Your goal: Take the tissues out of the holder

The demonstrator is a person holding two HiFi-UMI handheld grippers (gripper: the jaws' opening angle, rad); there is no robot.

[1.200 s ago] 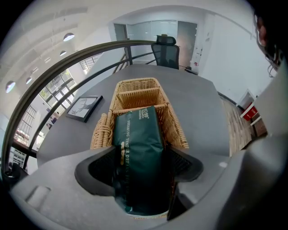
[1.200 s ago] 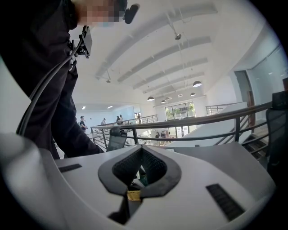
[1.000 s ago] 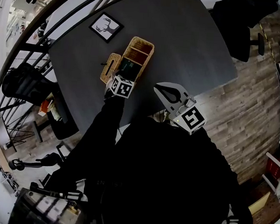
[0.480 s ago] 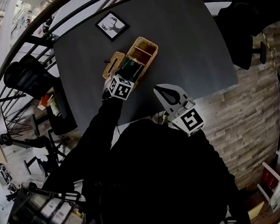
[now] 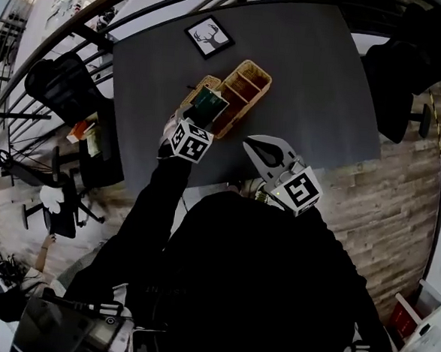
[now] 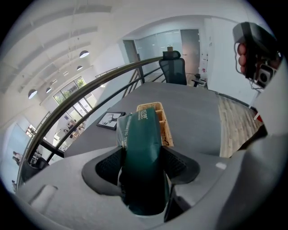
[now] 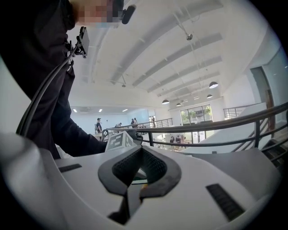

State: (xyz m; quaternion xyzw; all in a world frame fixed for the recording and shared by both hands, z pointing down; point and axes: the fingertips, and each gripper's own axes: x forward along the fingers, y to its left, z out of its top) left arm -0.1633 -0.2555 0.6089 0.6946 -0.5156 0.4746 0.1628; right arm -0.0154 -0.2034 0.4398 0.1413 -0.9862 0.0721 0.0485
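A dark green tissue pack (image 6: 140, 134) is clamped between the pads of my left gripper (image 6: 141, 152). In the head view the pack (image 5: 207, 103) is tilted and raised above the near end of the woven wicker holder (image 5: 245, 90), with the left gripper (image 5: 195, 123) just behind it. Beyond the pack, the holder (image 6: 165, 126) stands on the dark grey table. My right gripper (image 5: 250, 143) is held over the table's near edge, right of the holder. Its jaws (image 7: 140, 149) are shut with nothing between them.
A smaller wicker basket (image 5: 200, 86) lies beside the holder on its left. A framed deer picture (image 5: 209, 37) lies farther back on the dark table (image 5: 310, 72). Black office chairs stand at the left and the right, and a curved railing runs behind the table.
The left gripper has lifted the green pack up and out of the holder's near compartment. The head view has shifted. The right gripper has stayed where it was.
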